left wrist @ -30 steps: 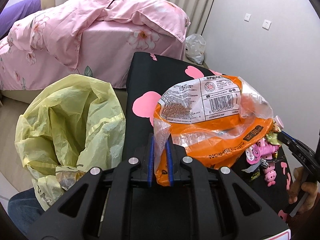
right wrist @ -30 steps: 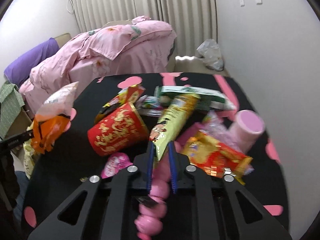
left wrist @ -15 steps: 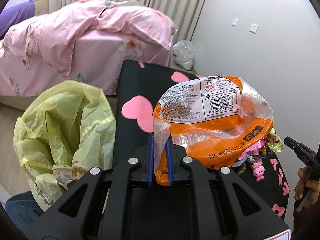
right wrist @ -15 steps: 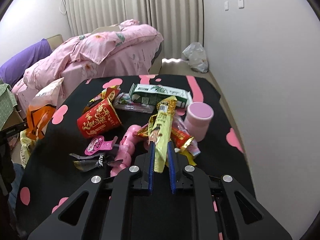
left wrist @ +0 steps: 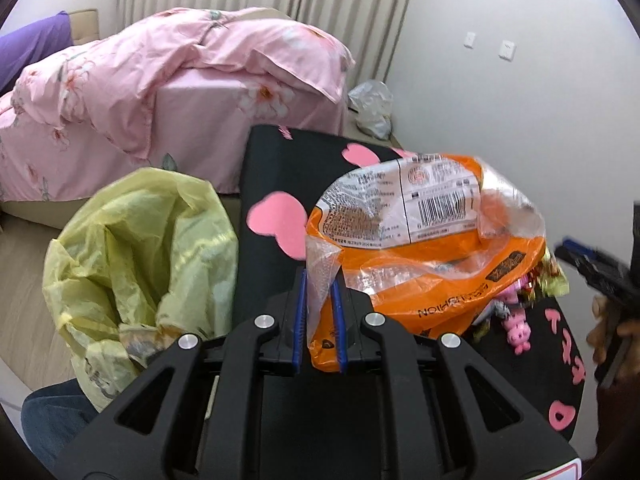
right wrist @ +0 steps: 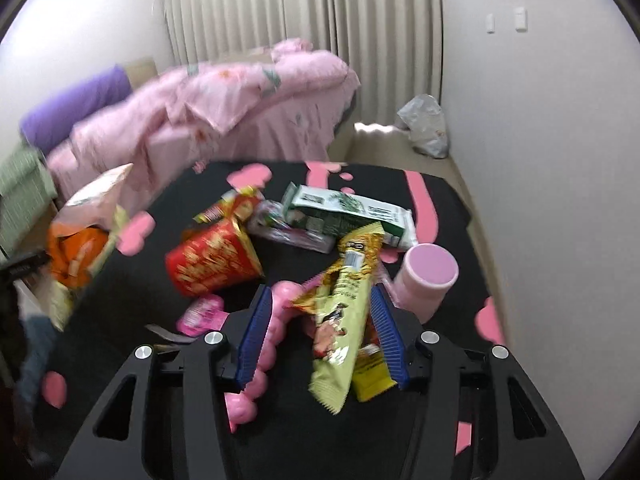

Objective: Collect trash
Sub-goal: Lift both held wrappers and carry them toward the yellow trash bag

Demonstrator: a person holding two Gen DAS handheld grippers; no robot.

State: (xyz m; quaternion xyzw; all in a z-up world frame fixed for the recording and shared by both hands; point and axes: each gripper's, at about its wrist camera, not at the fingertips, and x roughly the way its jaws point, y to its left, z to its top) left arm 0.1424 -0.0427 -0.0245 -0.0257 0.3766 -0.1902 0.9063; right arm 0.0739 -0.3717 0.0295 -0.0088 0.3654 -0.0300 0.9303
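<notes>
The left gripper (left wrist: pixel 320 320) is seen closed, its blue pads clamped on the clear torn edge of an orange snack bag (left wrist: pixel 432 256). The bag is held up over the black table (left wrist: pixel 276 168) with pink heart shapes; its white back panel with a barcode faces the camera, and much of the table behind it is hidden. Just beside the table's left edge stands an open yellow trash bag (left wrist: pixel 136 256), its lower part cut off by the gripper body; crumpled wrappers can be made out inside. At the far right edge a dark, blurred tool and a hand are partly cut off.

The right gripper (right wrist: pixel 320 332) is seen with its jaws opening. A yellow-green snack wrapper (right wrist: pixel 344 320) lies tilted between the pads; the left pad stands clear of it, and whether the right pad touches it cannot be told, since the picture is smeared by motion. Under it a yellow packet (right wrist: pixel 370 376) and a pink beaded toy (right wrist: pixel 260 360) are partly covered. Further out on the table lie a red noodle cup (right wrist: pixel 216 260) on its side, a green and white packet (right wrist: pixel 352 212), and a pink cup (right wrist: pixel 428 276). A pink quilted bed (right wrist: pixel 224 112) is blurred behind.
</notes>
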